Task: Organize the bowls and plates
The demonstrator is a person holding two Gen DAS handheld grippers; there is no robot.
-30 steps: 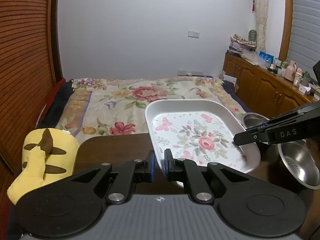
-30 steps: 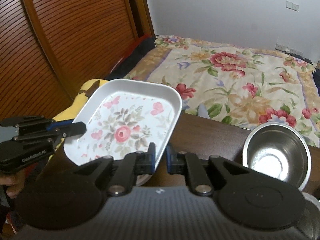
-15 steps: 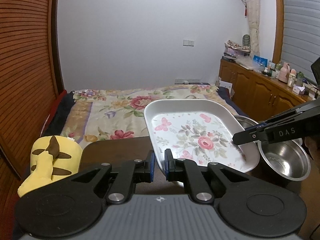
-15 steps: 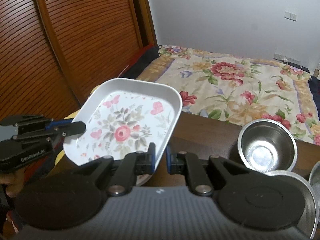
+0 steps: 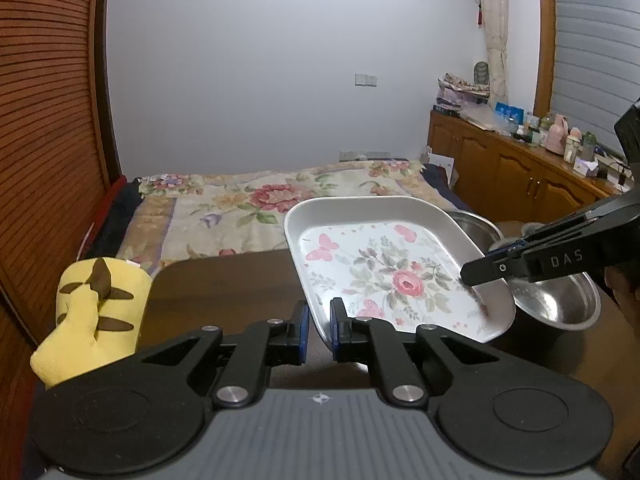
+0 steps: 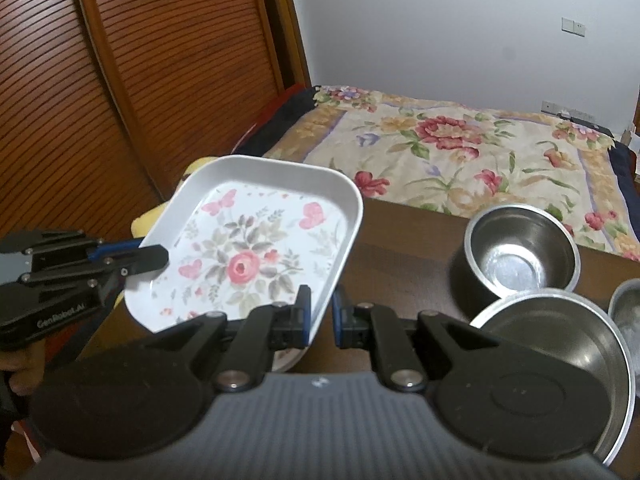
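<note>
1. Left wrist view: the left tool (image 5: 317, 326) is seen pinched on the near rim of a floral tray (image 5: 384, 272), the rim clamped between its blue-padded fingers.
2. The tray is held tilted above the dark wooden counter (image 5: 224, 284), not resting on it, with its far edge raised toward the bed (image 5: 240, 208).
3. The right tool (image 5: 470, 274) is seen from the side at the tray's right edge, its fingers pressed together on that rim.
4. A steel bowl (image 5: 560, 304) is seen just beyond the tray's right edge, partly hidden by the right tool, and a second steel bowl (image 5: 476, 224) shows behind the tray's far right corner.
5. A yellow plush toy (image 5: 92, 312) is seen at the counter's left edge.
6. Right wrist view: the right tool (image 6: 320, 314) is shown gripping the tray (image 6: 256, 256) at its near corner, and the left tool (image 6: 160, 258) is shown clamped on the tray's left rim.
7. A deep steel bowl (image 6: 524, 256) stands upright near the counter's (image 6: 408, 248) far edge, well apart from the tray.
8. A wide shallow steel bowl (image 6: 568, 336) lies nearer, overlapping the deep bowl in view; whether they touch cannot be told.
9. The rim of another steel vessel (image 6: 628, 312) is cut off at the right edge of the view.
</note>
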